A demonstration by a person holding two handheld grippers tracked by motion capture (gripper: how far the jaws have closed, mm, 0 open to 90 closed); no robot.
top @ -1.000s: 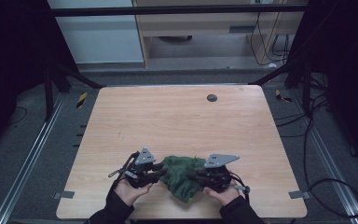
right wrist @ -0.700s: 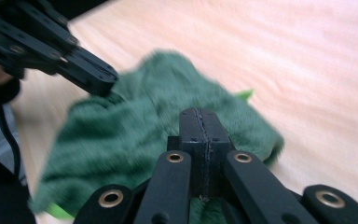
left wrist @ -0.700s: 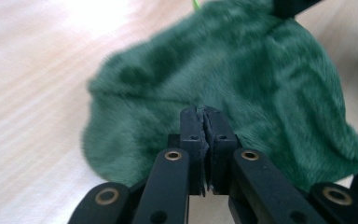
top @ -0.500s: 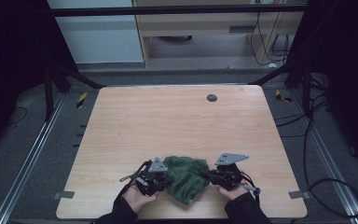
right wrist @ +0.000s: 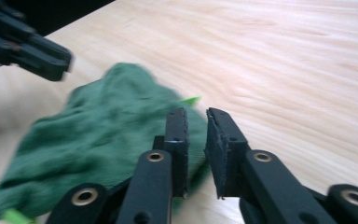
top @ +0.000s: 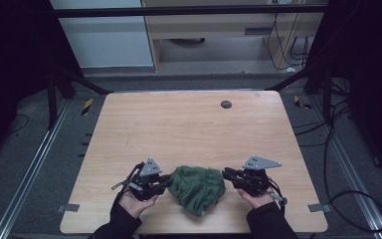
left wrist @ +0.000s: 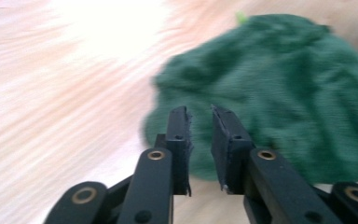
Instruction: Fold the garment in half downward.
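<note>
Risk of a missed pinch: crumpled dark green knitted cloth [top: 197, 185] lies between both grippers' fingers, left [top: 167, 179] and right [top: 226, 174], each parted slightly, empty

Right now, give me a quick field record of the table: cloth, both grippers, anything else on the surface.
cloth: green cloth, crumpled in a heap near the table's near edge
left gripper: left gripper, jaws slightly apart, nothing between them, beside the cloth
right gripper: right gripper, jaws slightly apart, empty, at the cloth's other side
table: wooden table
other: small dark round spot near the far edge
</note>
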